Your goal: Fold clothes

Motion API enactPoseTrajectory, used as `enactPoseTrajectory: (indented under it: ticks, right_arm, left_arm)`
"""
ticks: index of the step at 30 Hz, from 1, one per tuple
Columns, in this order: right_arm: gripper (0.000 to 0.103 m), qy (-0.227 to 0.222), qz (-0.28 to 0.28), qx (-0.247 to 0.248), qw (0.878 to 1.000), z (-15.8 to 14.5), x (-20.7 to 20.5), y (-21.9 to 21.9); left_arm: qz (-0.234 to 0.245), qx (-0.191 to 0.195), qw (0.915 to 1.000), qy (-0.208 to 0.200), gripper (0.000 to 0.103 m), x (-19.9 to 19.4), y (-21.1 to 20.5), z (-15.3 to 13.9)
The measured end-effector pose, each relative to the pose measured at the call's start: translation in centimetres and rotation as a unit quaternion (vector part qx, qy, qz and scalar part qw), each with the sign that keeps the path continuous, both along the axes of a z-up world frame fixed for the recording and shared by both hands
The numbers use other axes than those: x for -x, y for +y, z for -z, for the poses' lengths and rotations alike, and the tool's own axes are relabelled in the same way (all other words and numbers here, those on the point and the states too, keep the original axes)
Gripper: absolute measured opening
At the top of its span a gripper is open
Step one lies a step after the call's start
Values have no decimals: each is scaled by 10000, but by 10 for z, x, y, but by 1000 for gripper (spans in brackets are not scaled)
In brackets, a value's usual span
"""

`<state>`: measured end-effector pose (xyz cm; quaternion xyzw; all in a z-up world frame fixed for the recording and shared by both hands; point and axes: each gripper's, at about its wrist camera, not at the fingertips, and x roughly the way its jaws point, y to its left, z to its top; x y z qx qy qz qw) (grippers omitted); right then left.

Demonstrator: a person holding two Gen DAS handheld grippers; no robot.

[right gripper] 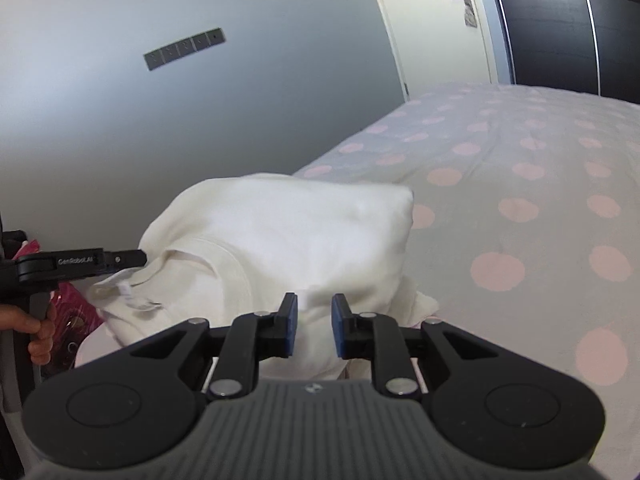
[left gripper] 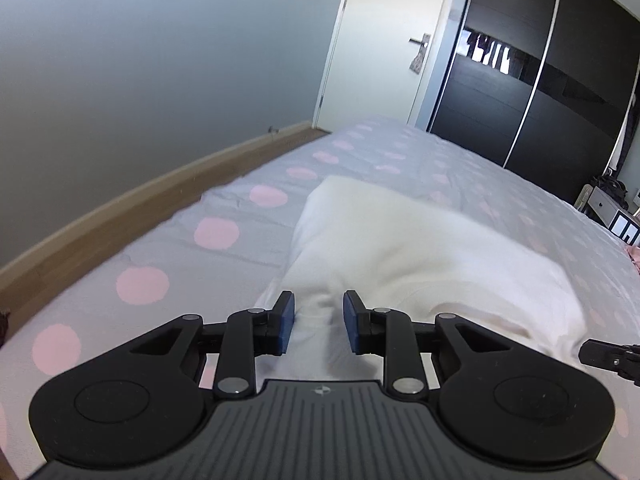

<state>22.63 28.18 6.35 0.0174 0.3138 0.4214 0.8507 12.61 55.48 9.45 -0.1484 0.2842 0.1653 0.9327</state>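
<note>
A: Where's the garment?

B: The white top (right gripper: 288, 232) lies bunched on the spotted bedspread (right gripper: 520, 184), near the edge of the bed. From the right wrist camera it fills the middle of the view, its collar and label toward 9 o'clock.

A: And the jaws?

B: The right gripper (right gripper: 314, 326) has its jaws partly open, with cloth lying in the gap; I cannot tell whether the blue pads (right gripper: 289, 320) are touching it. The left gripper (left gripper: 319, 322) looks the same: jaws apart, a ridge of fabric running between them toward 12 o'clock. From the right camera, the left tool comes in from 9 o'clock with its tip at the collar.

A: So what's the step?

B: I'd judge both are placed to take hold of the near edge before spreading or folding it.

A: How to do it well?

B: Pinch a single layer if possible, right at the hem or seam, not a thick wad. Close both fully before lifting. Then draw the two holds apart, toward 3 and 9 o'clock, so the cloth goes taut and flat. Keep it low over the bed; lifting high lets it sag and twist.

A: Risk?

B: Grabbing the bedspread along with it.
</note>
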Motion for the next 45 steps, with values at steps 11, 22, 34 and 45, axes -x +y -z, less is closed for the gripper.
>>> enactPoseTrajectory:
  ticks: [11, 22, 34, 45]
  right_arm:
    - [38, -396, -110, 193, 9990, -31, 82, -137]
    - [60, -334, 890, 629, 9935, -28, 169, -308]
    - [87, -448, 1920, 1506, 9687, 8, 250, -429]
    - [91, -871, 3001, 1870, 9313, 54, 275, -470]
  left_arm:
    - [1201, -375, 9921, 26, 42, 28, -150, -51]
    - [2873, -774, 9547, -9, 49, 47, -346, -80]
    - [3560, -503, 9330, -145, 58, 118, -517, -17]
    - [3081, -1044, 9454, 193, 73, 151, -570, 62]
